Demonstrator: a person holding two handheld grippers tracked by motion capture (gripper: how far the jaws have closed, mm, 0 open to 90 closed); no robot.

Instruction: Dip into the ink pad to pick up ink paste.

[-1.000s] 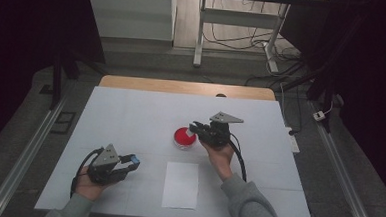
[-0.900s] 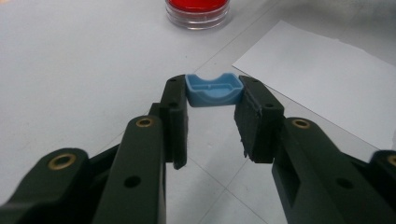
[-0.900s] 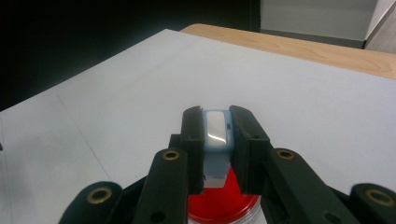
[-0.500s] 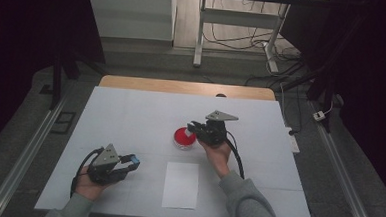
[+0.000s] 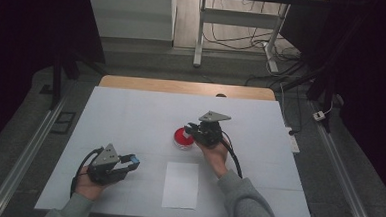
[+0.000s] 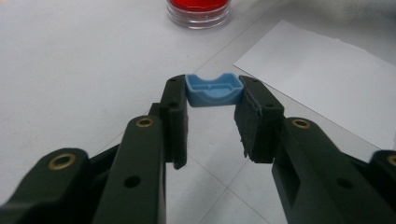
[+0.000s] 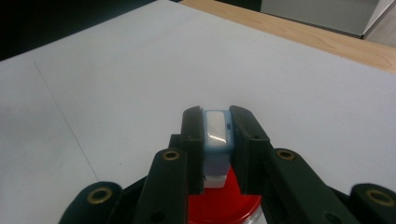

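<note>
Right gripper (image 7: 215, 135), at frame centre, clamps a small white stamp (image 7: 216, 128) directly above the red ink pad (image 5: 183, 136). Left gripper (image 6: 212, 100), lower left, pinches the stamp's blue cap (image 6: 214, 88). White paper (image 5: 181, 184) lies at lower centre. Judged best practice: lower the stamp vertically, press evenly, then lift straight.

From my remote station I see the white-covered counter (image 5: 131, 110), its wooden edge (image 5: 182, 86) at the far side. Beyond lie grey floor (image 5: 148, 56), a metal frame's legs (image 5: 200, 34), tangled cables (image 5: 239, 38) and a pale wall panel (image 5: 131, 12). Darkness flanks both sides.
</note>
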